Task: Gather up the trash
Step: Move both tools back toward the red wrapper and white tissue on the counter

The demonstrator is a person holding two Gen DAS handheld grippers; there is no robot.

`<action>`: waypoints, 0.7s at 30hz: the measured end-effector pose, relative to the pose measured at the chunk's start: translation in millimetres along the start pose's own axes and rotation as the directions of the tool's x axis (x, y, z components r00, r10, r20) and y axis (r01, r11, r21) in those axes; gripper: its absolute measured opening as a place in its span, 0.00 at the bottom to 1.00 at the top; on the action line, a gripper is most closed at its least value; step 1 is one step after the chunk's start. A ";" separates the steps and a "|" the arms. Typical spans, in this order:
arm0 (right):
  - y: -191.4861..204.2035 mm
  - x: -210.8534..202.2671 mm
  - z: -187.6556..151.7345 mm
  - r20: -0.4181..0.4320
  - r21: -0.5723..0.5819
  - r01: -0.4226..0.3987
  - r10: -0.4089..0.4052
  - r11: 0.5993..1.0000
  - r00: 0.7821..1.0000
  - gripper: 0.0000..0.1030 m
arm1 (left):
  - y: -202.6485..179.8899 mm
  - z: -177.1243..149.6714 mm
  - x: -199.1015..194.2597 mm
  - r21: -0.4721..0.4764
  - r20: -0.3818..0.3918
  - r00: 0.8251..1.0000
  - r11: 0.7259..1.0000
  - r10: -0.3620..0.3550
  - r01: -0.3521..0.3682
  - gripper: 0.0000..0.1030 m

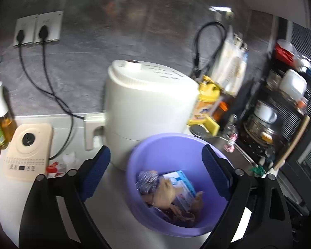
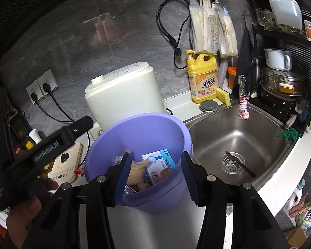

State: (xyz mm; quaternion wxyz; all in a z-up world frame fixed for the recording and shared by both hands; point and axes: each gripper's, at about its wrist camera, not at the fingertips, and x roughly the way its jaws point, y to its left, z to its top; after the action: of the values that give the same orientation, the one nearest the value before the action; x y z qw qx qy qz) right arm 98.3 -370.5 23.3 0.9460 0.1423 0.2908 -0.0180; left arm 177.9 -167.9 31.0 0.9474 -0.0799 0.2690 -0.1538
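Both grippers hover over the purple bin (image 2: pixel 134 137) on the counter (image 2: pixel 159 224), beside the sink's (image 2: pixel 238 137) left edge. Left gripper (image 1: pixel 155 172) stands wide open, holding nothing; right gripper (image 2: pixel 155 178) stands partly apart, also holding nothing. Inside the bin lie a blue-white box (image 2: pixel 158 165), crumpled foil (image 1: pixel 148 181) and tan wrappers (image 1: pixel 165 193). Behind it stands a white appliance (image 2: pixel 124 95).

Grey stone-look wall (image 2: pixel 114 31), white countertop (image 2: pixel 284 178), steel sink (image 2: pixel 248 137), black dish rack (image 2: pixel 284 95)
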 end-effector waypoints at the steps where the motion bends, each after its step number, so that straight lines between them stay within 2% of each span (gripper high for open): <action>1: 0.8 1.5 0.6 -0.003 -0.006 -0.009 0.009 1.000 1.000 0.48 | 4.5 0.5 -1.9 -0.011 0.008 1.000 1.000 0.021 -0.021 0.92; 5: 7.3 6.7 3.1 -0.014 -0.040 -0.057 0.057 0.998 0.998 0.56 | 19.6 -0.6 -8.8 -0.040 0.020 0.993 0.993 0.113 -0.112 0.94; 9: 18.9 16.0 4.0 -0.046 -0.091 -0.125 0.121 0.988 0.992 0.60 | 38.5 -6.0 -20.8 -0.081 0.023 0.974 0.972 0.225 -0.223 0.94; 14: 30.9 26.8 4.5 -0.090 -0.131 -0.198 0.187 0.971 0.978 0.63 | 62.2 -16.4 -33.9 -0.142 -0.009 0.946 0.936 0.324 -0.322 0.94; 18: 45.2 31.2 3.9 -0.109 -0.161 -0.236 0.221 0.958 0.969 0.65 | 75.6 -23.1 -44.6 -0.131 -0.019 0.931 0.922 0.364 -0.363 0.94; 21: 60.9 35.2 1.9 -0.098 -0.181 -0.250 0.236 0.951 0.967 0.66 | 89.2 -27.8 -46.0 -0.118 -0.026 0.931 0.924 0.363 -0.364 0.94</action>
State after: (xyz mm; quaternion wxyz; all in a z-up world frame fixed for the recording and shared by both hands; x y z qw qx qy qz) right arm 135.7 -310.9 21.0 0.9387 0.0859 0.3067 0.1319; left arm 148.0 -70.6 9.0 0.9524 -0.0854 0.2897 0.0409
